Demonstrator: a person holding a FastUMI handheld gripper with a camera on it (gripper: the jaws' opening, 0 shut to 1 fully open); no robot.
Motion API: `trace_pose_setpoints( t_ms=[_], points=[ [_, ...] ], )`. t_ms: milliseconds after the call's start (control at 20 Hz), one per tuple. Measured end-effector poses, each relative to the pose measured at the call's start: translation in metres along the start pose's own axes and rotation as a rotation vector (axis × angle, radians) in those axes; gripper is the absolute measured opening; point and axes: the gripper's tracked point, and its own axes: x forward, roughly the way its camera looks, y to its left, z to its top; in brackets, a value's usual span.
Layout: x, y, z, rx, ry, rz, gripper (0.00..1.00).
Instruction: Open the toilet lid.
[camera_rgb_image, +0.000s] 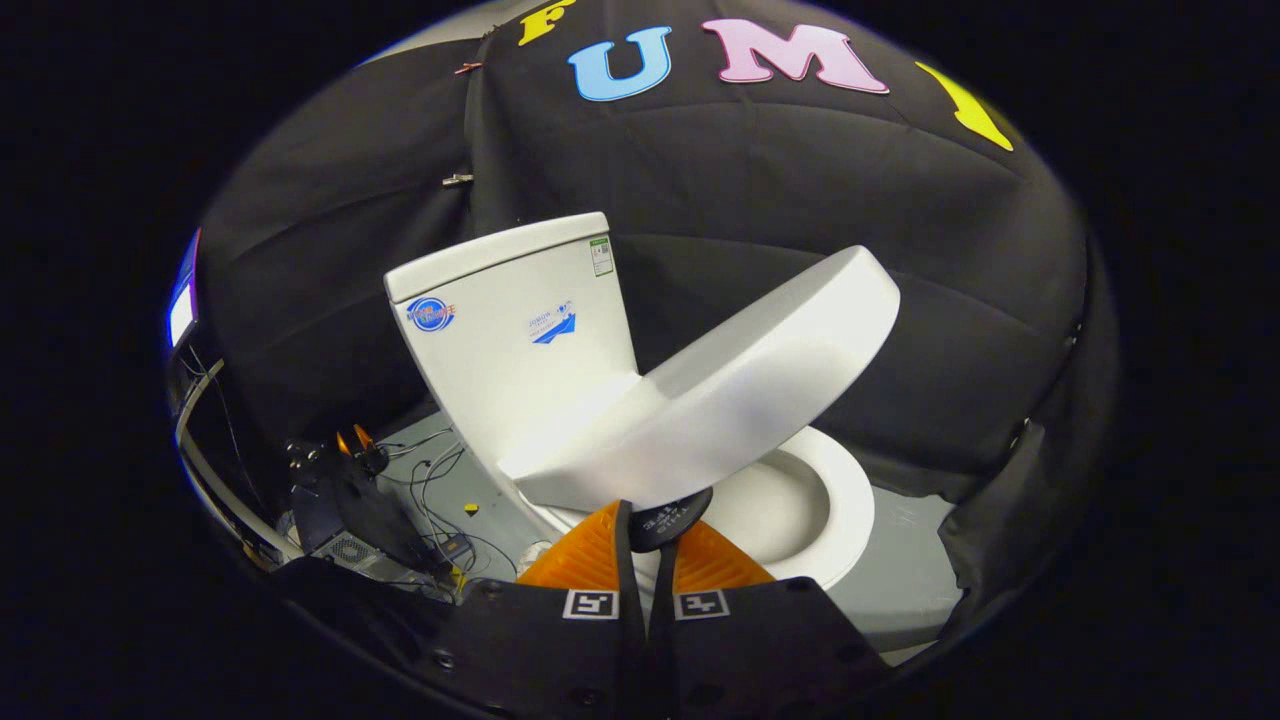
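Note:
A white toilet stands just ahead of me, its cistern (520, 340) against the black cloth wall. The white lid (730, 390) is lifted partway and slants up to the right, hinged at the cistern end. Beneath it the seat ring (835, 500) and the bowl lie uncovered. A small black tab (668, 520) sticks out from the lid's near edge. My gripper (655, 545) is shut on that tab, with one finger (590, 555) on its left and the other on its right, directly under the lid's lower rim.
Cables, a small box and a dark stand (400, 500) lie on the grey floor (900, 560) left of the toilet. A lit screen (182, 305) glows at the far left. Black cloth hangs close around the toilet's right side.

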Motion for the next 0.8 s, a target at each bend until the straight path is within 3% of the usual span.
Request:
trace_pose_setpoints(
  t_ms=[300, 800],
  points=[
    [0.005, 0.035, 0.042, -0.117, -0.074, 0.017, 0.05],
    [0.029, 0.105, 0.097, -0.188, -0.145, 0.114, 0.07]
  ],
)
